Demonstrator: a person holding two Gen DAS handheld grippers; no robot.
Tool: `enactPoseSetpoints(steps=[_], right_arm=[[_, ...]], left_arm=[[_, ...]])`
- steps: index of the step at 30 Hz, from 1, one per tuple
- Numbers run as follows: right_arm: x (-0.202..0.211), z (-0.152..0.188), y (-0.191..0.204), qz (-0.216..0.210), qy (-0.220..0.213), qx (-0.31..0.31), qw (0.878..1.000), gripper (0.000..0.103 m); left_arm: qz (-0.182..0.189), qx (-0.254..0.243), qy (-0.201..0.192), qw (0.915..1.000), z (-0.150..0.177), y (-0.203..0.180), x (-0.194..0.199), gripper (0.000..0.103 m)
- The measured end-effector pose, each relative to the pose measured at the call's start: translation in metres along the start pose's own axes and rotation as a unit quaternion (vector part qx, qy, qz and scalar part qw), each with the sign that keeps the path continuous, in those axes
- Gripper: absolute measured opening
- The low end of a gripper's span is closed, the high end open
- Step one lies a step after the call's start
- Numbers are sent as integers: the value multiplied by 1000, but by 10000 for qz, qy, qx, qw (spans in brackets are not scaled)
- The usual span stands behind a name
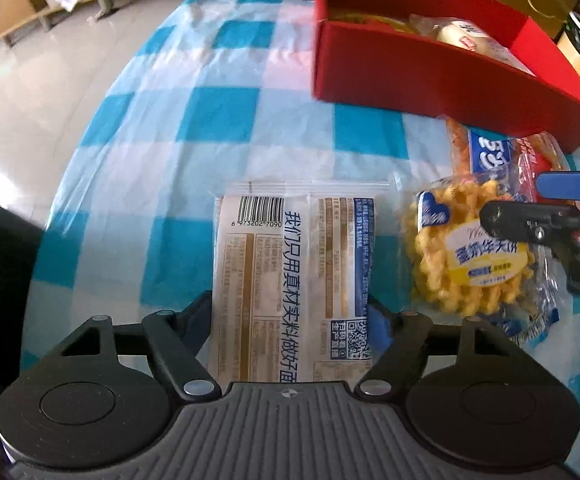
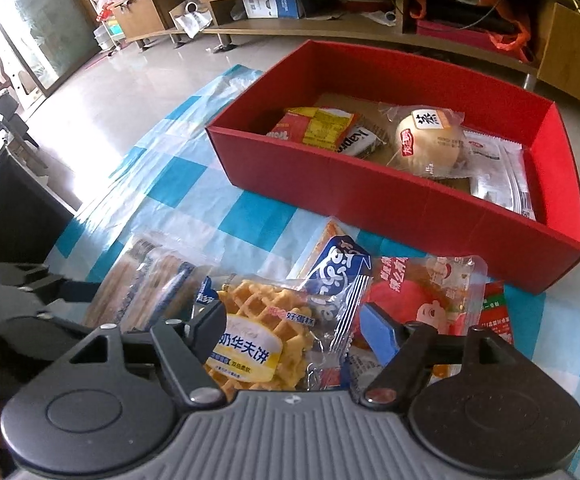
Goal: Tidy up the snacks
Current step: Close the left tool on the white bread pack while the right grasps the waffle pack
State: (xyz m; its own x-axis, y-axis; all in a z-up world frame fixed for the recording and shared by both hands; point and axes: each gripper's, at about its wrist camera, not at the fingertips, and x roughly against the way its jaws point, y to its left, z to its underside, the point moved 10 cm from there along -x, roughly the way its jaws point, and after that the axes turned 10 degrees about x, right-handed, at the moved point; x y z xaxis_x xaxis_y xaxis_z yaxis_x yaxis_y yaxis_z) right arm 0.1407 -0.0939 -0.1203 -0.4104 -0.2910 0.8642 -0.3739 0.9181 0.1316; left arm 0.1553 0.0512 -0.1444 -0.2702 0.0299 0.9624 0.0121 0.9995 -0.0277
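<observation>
From the left wrist camera, the left gripper [image 1: 290,312] points down at a blue-and-white checked cloth [image 1: 225,120]. Between its fingers lies a flat beige bread packet [image 1: 290,264], barcode side up, long axis running away from the camera. Both pads sit right at the packet's long edges and appear to press on them, so the jaws stand about half open around it. The landmark here is the red box [image 1: 430,76], standing on the cloth: the bread packet lies on the cloth well in front of the box's near left corner. Nearer the box, to the packet's right, lies a waffle packet [image 1: 474,256], and between it and the box's front wall a blue-and-orange snack packet [image 1: 486,148]. The right gripper [image 1: 530,200] reaches in from the right edge over the waffle packet.

From the right wrist camera, the right gripper [image 2: 294,328] hangs over the heap of snacks in front of the red box [image 2: 410,200]. Its jaws stand roughly half open, with the waffle packet [image 2: 257,332] beside the left finger and crinkled wrapper between the pads; whether either pad presses on anything cannot be told. To the right, closer to the box's front wall, lies a red cartoon packet [image 2: 422,292]. Inside the box rest a round bun [image 2: 430,148], a red-and-yellow packet [image 2: 318,124] and a white sachet [image 2: 494,172]. The left gripper [image 2: 49,300] shows at the left edge, far from the box.
</observation>
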Motion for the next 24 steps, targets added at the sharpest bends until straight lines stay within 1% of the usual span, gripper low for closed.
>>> enactPoseSetpoints(steps=[3,6,9,10,12,14,16,19,22,24], right_arm=[[-4,0,8,-25,59,81,9999,73],[-11,3,22,-112,146,230,9996,77],[-20,6,36,-133,271,389,9988,78],[-23,7,41,-165,292,421,9986,79],[-26,8,50,-225,295,482,9981,86],[-29,7,54,-219,290,550,9978,86],[-32,7,54,-277,297,545,9977,88],[-36,9,52,-320,319,508,9977,94],[-40,9,50,-415,276,425,9979,98],[-43,9,50,-472,272,470,9974,98]], left_arm=[[-9,227,5,9997,6,13,5,78],[100,460,14,9989,15,24,12,77],[-1,393,2,9992,18,28,9,79],[-30,362,-8,9993,17,27,8,80],[-71,386,2,9992,16,29,7,82],[-145,413,28,9990,16,33,5,85],[-167,442,49,9989,18,36,3,91],[-274,495,53,9984,18,41,-1,100],[-285,580,67,9979,18,45,-4,103],[-286,582,69,9979,19,47,-3,102]])
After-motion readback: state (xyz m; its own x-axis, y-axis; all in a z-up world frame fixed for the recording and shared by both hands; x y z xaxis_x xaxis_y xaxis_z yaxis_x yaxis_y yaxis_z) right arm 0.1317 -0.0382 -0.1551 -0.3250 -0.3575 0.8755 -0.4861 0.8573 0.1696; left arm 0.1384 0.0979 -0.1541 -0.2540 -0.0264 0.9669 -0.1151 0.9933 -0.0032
